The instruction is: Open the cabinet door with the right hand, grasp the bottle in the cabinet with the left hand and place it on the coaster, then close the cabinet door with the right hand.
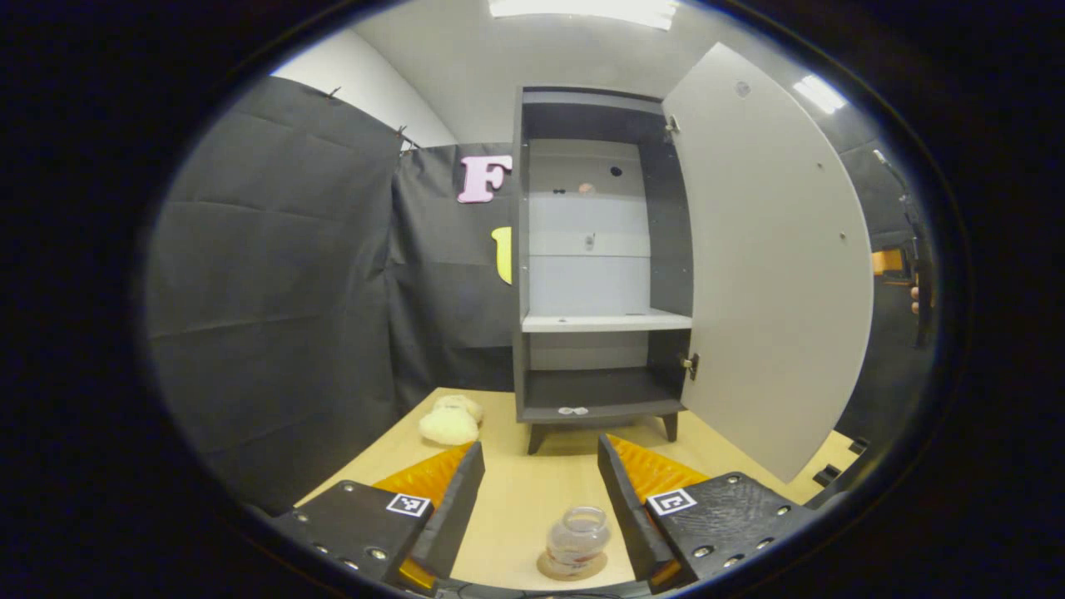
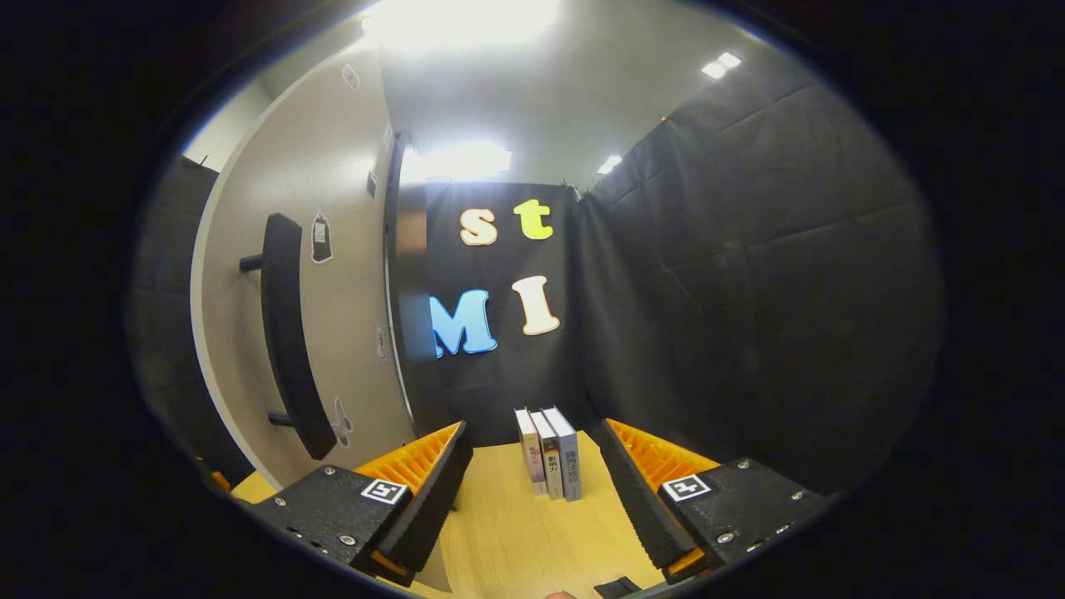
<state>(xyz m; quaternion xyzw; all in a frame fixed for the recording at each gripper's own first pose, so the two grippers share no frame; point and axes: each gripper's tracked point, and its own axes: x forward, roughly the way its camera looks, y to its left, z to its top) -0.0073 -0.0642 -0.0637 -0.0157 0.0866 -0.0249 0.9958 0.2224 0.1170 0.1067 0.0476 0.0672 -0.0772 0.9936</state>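
Note:
In the left gripper view a small clear bottle (image 1: 577,539) stands upright on a round coaster (image 1: 571,567) on the wooden table, low between my fingers. My left gripper (image 1: 541,491) is open and does not touch the bottle. Beyond it the grey cabinet (image 1: 601,258) stands with its door (image 1: 770,266) swung wide to the right; its shelves look bare. In the right gripper view my right gripper (image 2: 532,474) is open with nothing in it. The door's outer face (image 2: 333,274) with its dark bar handle (image 2: 287,333) rises close on the left of that gripper.
A cream plush toy (image 1: 450,421) lies on the table left of the cabinet. Three books (image 2: 549,453) stand upright at the table's far edge in the right gripper view. Black cloth walls close in the booth on both sides.

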